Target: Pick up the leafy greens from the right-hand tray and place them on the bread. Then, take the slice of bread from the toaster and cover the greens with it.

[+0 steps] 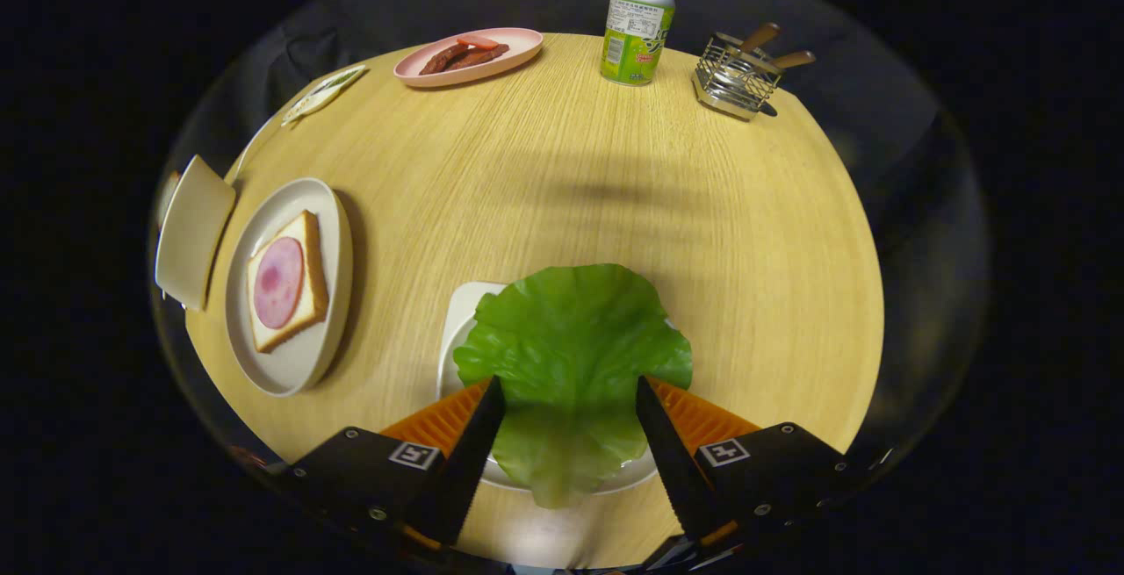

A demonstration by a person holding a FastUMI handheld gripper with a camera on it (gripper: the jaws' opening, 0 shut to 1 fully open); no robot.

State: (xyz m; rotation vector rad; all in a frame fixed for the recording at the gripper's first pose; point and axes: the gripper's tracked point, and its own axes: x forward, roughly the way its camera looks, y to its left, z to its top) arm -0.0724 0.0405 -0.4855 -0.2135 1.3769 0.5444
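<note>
The fingers (pixel 569 399) are spread wide, one tip on each side of the lettuce leaf (pixel 569 355), and neither is seen to press on it; they appear to have been lined up this way so that a closing pinch would catch the leaf's lower half. The leaf is draped over a small white tray (pixel 460 329), which is nearly hidden beneath it, so a grip on the leaf alone, clear of the tray's rim, is judged necessary. At about nine o'clock from the leaf, on the wooden surface (pixel 615 189), a slice of bread (pixel 285 281) topped with ham (pixel 277 270) is laid flat on a cream plate (pixel 329 342), face up to receive the greens. Just beyond that plate a pale toaster (pixel 193 233) can be made out.
</note>
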